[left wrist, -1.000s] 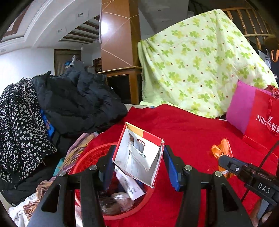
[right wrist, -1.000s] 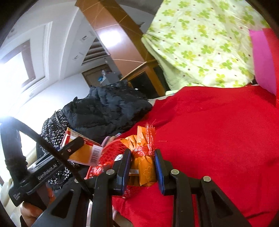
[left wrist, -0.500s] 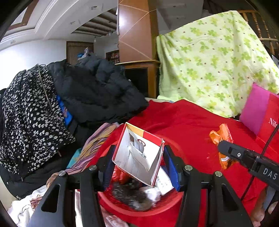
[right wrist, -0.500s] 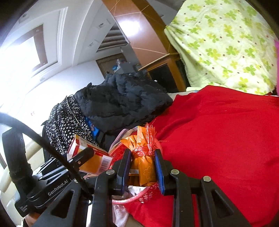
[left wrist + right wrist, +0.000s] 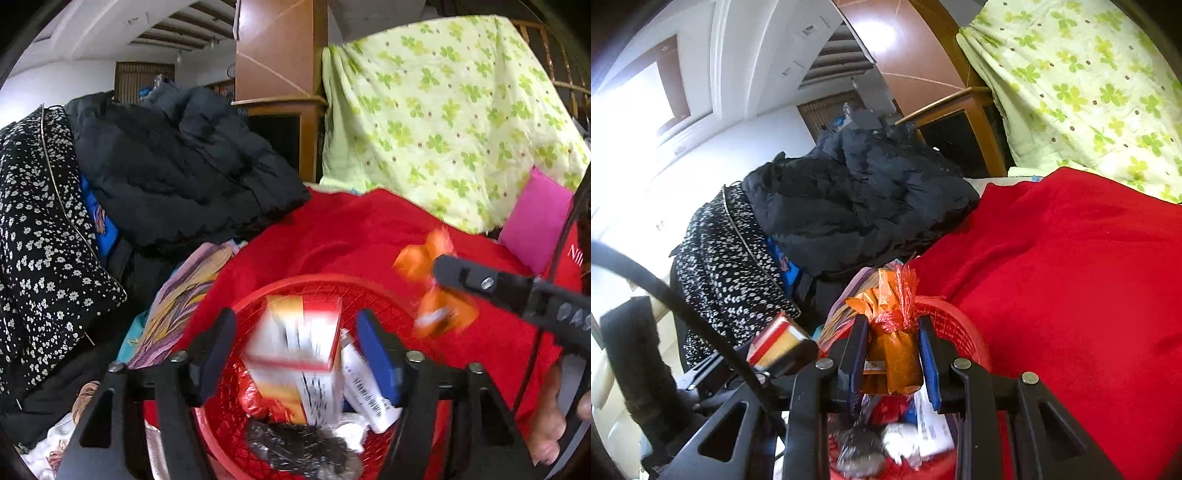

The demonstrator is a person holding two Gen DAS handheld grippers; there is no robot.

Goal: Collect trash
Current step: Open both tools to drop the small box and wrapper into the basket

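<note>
A red mesh basket [image 5: 295, 295] sits on the red cloth and holds several pieces of trash. My left gripper [image 5: 295, 350] is open above it, and a red, white and yellow carton [image 5: 299, 354] is blurred between its spread fingers, falling into the basket. My right gripper [image 5: 892, 354] is shut on an orange wrapper with a red frilled tie [image 5: 892, 332], held over the basket rim [image 5: 956, 321]. The wrapper also shows blurred in the left wrist view [image 5: 436, 291]. The carton shows at the left in the right wrist view [image 5: 779, 339].
A black puffer jacket [image 5: 184, 162] and a black floral garment [image 5: 40, 229] are piled left of the basket. A green clover-print sheet [image 5: 443, 125] drapes behind. A pink and red bag [image 5: 539, 229] stands at right. Striped cloth [image 5: 184, 295] lies beside the basket.
My left gripper's fingers have spread and the carton has dropped out of them toward the basket. Both grippers have moved closer over the basket; the right still holds the wrapper.
</note>
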